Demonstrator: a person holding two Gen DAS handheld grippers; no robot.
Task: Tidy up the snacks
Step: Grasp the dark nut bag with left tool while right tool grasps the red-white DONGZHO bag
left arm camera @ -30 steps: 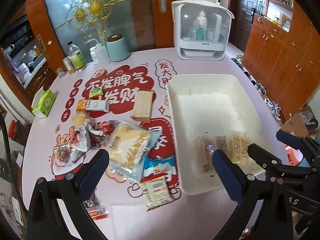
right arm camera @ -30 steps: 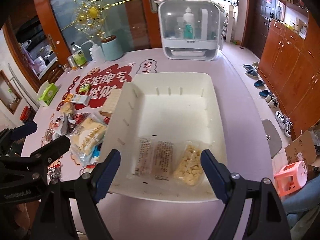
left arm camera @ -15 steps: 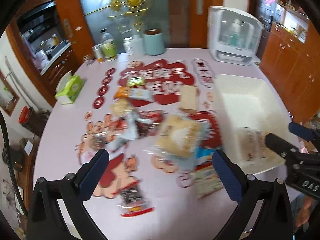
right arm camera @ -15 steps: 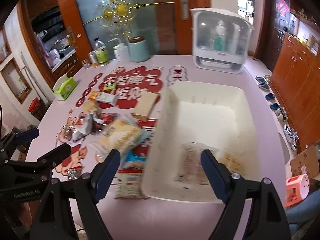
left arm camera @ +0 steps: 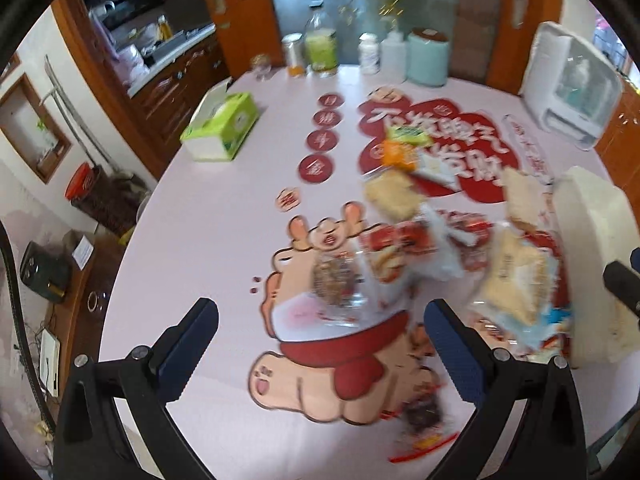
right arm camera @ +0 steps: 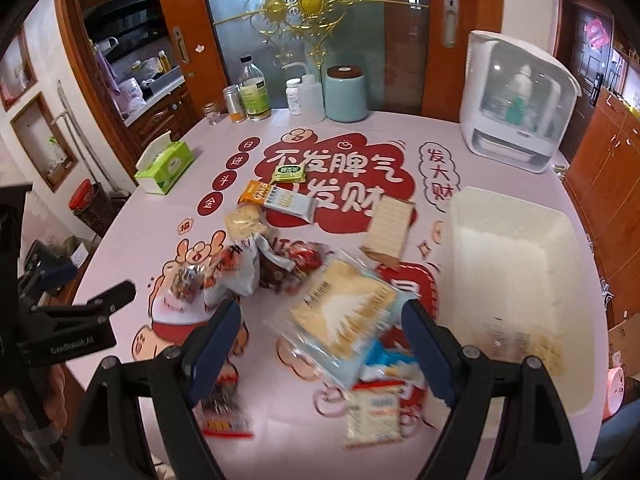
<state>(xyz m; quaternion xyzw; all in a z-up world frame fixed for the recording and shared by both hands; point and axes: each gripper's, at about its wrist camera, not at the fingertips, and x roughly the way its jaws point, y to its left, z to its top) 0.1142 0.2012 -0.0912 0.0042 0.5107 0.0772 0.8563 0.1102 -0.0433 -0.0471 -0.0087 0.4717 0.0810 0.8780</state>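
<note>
Blue-padded, both grippers hover over the table, jaws apart and empty: left gripper (left arm camera: 320, 344) at lower centre, right gripper (right arm camera: 322, 340) above the cracker pack (right arm camera: 344, 316) (blurred).

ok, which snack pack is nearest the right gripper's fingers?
The big clear bread pack, lying between the open right gripper fingers; other packs sit farther out.

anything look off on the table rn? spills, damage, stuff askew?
No spill or damage visible. The snack packets lie in a loose overlapping heap left of the white bin, expected mid-sort. Only two packets sit in the bin. Both the left gripper and the right gripper are open, empty.
</note>
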